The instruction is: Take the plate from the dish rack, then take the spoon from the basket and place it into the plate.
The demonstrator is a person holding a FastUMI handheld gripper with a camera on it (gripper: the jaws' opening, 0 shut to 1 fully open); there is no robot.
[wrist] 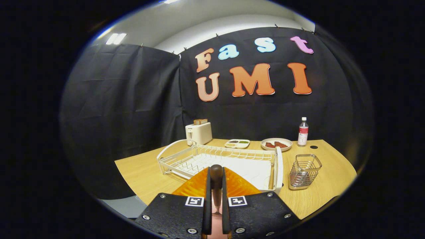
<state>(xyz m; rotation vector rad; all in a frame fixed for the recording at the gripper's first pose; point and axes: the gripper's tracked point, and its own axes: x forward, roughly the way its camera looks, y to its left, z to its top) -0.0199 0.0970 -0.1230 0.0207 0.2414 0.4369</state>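
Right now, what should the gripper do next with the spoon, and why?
Probably lower it a bit and let go. The gripper is shut on the spoon, and the orange plate lies right below the fingers, in front of the rack, so the spoon should drop into it.

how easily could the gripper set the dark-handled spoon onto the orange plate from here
Probably easily: the gripper is shut on the dark wooden-handled spoon, and the ribbed orange plate lies just ahead of the fingers with nothing in between.
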